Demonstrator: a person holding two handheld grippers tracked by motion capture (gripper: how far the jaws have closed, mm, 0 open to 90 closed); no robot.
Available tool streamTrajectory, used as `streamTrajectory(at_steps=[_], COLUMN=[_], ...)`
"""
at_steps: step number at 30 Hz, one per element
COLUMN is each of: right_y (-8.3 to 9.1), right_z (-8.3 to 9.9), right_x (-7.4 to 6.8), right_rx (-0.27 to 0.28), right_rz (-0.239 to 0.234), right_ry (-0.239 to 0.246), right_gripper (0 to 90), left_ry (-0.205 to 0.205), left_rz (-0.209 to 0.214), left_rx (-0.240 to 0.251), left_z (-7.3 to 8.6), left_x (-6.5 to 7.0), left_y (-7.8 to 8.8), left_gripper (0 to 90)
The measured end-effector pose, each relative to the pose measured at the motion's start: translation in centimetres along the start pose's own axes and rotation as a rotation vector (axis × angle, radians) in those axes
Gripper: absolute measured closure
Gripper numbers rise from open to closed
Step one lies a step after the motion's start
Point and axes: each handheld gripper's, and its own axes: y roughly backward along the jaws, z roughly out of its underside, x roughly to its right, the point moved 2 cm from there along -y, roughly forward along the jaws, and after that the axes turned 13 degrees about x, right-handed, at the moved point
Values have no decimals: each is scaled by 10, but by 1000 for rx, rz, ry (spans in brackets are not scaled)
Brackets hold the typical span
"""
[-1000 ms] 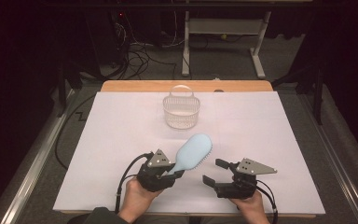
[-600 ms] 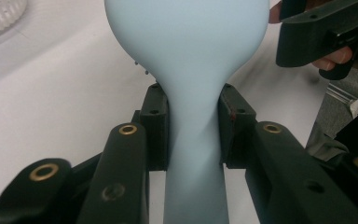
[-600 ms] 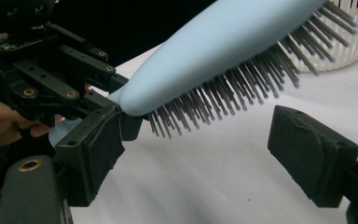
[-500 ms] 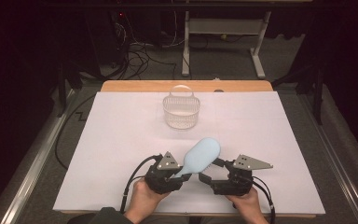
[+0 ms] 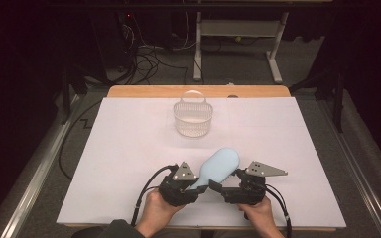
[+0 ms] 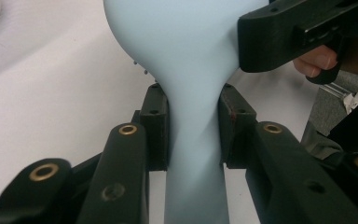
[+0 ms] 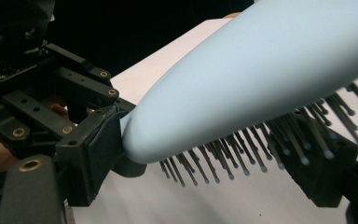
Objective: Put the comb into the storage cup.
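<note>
We clamped the left gripper (image 5: 197, 187) on the hairbrush (image 5: 219, 166) handle at lower centre, steadying it; the right gripper (image 5: 222, 187) straddled the head, jaws apart, not yet closed.

White counter (image 5: 129, 163) is lying open left, right and ahead of both hands. Basket (image 5: 193, 119) is standing at far centre, well apart, blocking the straight path forward. Hairbrush (image 5: 218, 166) is filling the gap between left gripper (image 5: 193, 188) and right gripper (image 5: 221, 191).
</note>
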Motion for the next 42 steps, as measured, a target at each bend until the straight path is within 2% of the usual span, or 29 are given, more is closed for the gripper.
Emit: streamTrajectory(at_steps=[13,23,28,36,42], right_y=[-3,-2,-2,0,-1], right_z=[-7,-18,-21,-33,-34], right_x=[0,0,1,-5,-5], right_rx=[-8,-25,-29,-48,-56], right_rz=[-8,-47,-75,-115,-135], right_ry=[-59,-93,-140,-156,-169], right_gripper=[255,363,435,512,547], left_ry=[-17,-18,-18,-25,-30], left_rz=[3,3,9,14,20], left_rx=[1,-3,-2,25,20], left_z=[-3,-4,-4,-8,-8], left_x=[4,4,4,6,5], left_y=[-1,0,0,5,6], left_gripper=[666,666,666,666,663])
